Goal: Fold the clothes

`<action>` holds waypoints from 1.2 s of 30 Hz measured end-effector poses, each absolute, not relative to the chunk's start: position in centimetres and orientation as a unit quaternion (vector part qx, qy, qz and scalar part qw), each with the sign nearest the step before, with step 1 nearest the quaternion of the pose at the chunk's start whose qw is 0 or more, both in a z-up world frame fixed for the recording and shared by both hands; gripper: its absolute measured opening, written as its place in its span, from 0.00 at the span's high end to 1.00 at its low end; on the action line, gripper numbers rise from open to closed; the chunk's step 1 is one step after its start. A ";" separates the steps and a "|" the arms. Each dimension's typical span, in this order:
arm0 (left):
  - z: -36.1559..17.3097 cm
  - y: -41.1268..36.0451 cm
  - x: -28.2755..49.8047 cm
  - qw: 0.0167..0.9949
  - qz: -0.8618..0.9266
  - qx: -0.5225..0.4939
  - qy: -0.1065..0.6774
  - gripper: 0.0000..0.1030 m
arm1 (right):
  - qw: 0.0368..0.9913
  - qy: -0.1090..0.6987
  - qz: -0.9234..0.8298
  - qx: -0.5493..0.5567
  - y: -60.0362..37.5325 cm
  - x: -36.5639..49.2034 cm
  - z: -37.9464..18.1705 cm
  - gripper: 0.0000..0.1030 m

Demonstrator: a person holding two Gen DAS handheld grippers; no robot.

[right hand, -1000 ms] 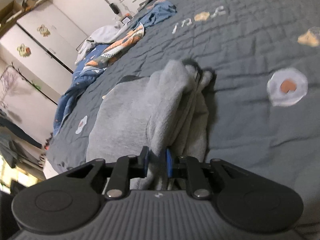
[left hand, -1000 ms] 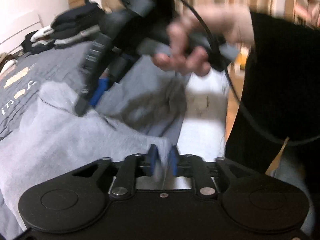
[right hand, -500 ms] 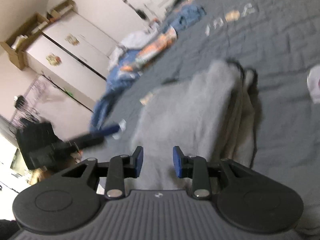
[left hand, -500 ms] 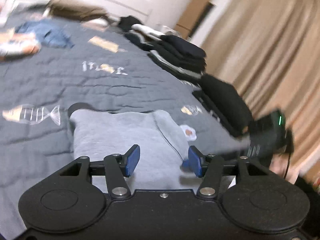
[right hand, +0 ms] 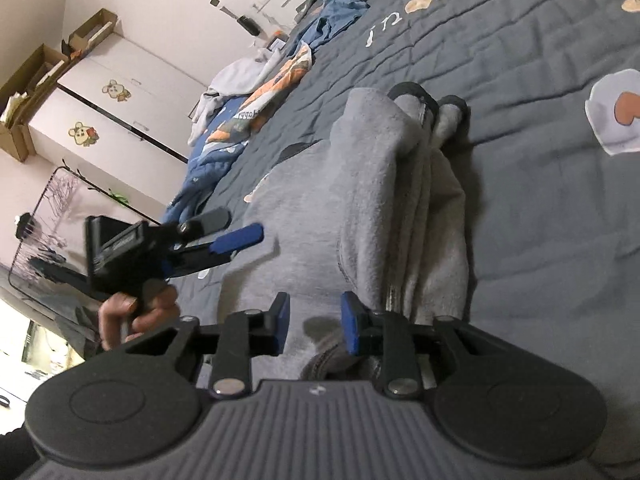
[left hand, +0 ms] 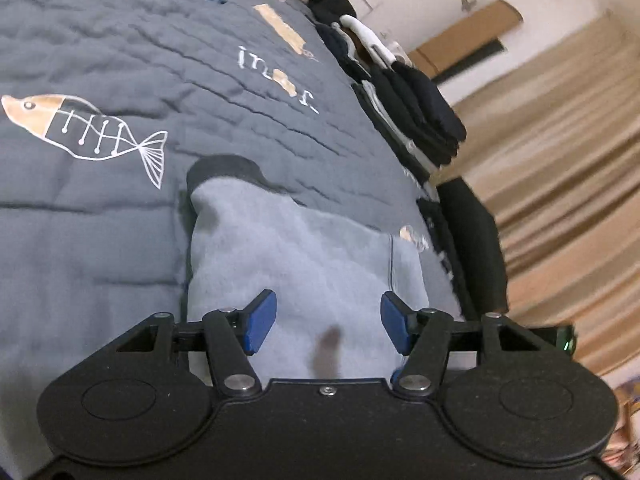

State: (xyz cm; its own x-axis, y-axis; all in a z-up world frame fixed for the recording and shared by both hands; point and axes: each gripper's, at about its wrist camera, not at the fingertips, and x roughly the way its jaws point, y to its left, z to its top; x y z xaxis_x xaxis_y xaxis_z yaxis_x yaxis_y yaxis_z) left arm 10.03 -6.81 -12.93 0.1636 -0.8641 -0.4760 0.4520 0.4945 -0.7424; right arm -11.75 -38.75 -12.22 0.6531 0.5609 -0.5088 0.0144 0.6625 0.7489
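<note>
One grey fleece garment (right hand: 360, 208) lies folded lengthwise, dark cuffs (right hand: 412, 92) together.

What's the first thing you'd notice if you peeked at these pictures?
A grey sweatshirt lies folded lengthwise in the middle of a dark quilt, just ahead of both grippers' blue fingers. A fish skeleton drawing decorates the quilt to its left in the left wrist view, and a stack of folded dark clothes lines the bed's right edge.
</note>
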 end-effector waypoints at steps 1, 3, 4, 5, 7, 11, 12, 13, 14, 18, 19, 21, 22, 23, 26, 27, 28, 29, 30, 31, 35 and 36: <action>-12.9 -6.8 10.4 0.731 -0.450 -0.224 0.462 0.44 | 0.827 0.383 0.166 0.377 -38.8 -11.8 -12.3 0.74; -13.1 -7.2 11.3 0.729 -0.450 -0.227 0.463 0.44 | 0.825 0.385 0.169 0.378 -38.9 -11.7 -12.3 0.74; -13.3 -7.4 11.9 0.728 -0.449 -0.229 0.465 0.44 | 0.824 0.386 0.171 0.377 -39.0 -11.7 -12.2 0.74; -13.4 -7.7 12.5 0.728 -0.447 -0.232 0.465 0.44 | 0.825 0.387 0.173 0.375 -39.0 -11.7 -12.2 0.74; -13.8 -8.0 13.5 0.729 -0.440 -0.239 0.467 0.44 | 0.824 0.389 0.174 0.374 -39.1 -11.7 -11.8 0.74; -14.5 -8.3 14.7 0.728 -0.427 -0.255 0.472 0.44 | 0.828 0.390 0.177 0.363 -39.2 -11.7 -10.6 0.69; -14.5 -8.4 14.7 0.728 -0.427 -0.256 0.471 0.44 | 0.834 0.382 0.175 0.357 -39.3 -11.7 -9.8 0.69; -14.3 -8.6 14.7 0.730 -0.428 -0.253 0.469 0.44 | 0.843 0.371 0.166 0.353 -39.7 -11.6 -9.0 0.69; -14.1 -8.8 14.6 0.732 -0.431 -0.249 0.466 0.44 | 0.851 0.359 0.156 0.349 -40.0 -11.5 -8.2 0.69; -13.0 -9.0 14.3 0.735 -0.445 -0.236 0.454 0.42 | 0.878 0.337 0.103 0.324 -41.9 -9.9 -6.2 0.67; -12.6 -8.9 14.2 0.738 -0.447 -0.234 0.449 0.42 | 0.884 0.334 0.089 0.315 -42.3 -9.4 -5.9 0.66; -11.6 -8.7 14.1 0.744 -0.450 -0.229 0.436 0.42 | 0.892 0.338 0.060 0.294 -43.0 -8.2 -6.0 0.66; -11.2 -8.5 14.0 0.749 -0.450 -0.226 0.430 0.40 | 0.893 0.343 0.053 0.287 -43.1 -7.8 -6.2 0.66; -10.9 -8.3 14.0 0.755 -0.448 -0.223 0.423 0.37 | 0.894 0.347 0.047 0.280 -43.1 -7.3 -6.5 0.66; -10.0 -7.6 14.0 0.771 -0.441 -0.214 0.406 0.34 | 0.891 0.353 0.051 0.280 -42.6 -6.7 -7.4 0.66; -10.0 -7.4 14.1 0.774 -0.435 -0.215 0.407 0.34 | 0.891 0.357 0.055 0.277 -42.3 -6.5 -7.6 0.66; -10.2 -7.3 14.3 0.776 -0.428 -0.217 0.408 0.34 | 0.890 0.359 0.058 0.274 -41.9 -6.3 -7.7 0.66; -10.3 -7.2 14.4 0.778 -0.423 -0.219 0.410 0.34 | 0.892 0.358 0.058 0.271 -41.6 -6.2 -7.8 0.66; -10.5 -7.3 14.5 0.778 -0.421 -0.217 0.413 0.34 | 0.891 0.355 0.059 0.276 -41.5 -6.2 -7.8 0.65; -10.6 -7.4 14.5 0.779 -0.419 -0.214 0.415 0.34 | 0.891 0.352 0.061 0.281 -41.4 -6.2 -7.8 0.65; -11.3 -8.4 14.3 0.783 -0.418 -0.183 0.423 0.34 | 0.896 0.330 0.052 0.294 -40.9 -6.2 -7.9 0.78; -11.4 -8.6 14.2 0.785 -0.417 -0.174 0.424 0.34 | 0.895 0.323 0.047 0.303 -41.0 -6.3 -7.9 0.88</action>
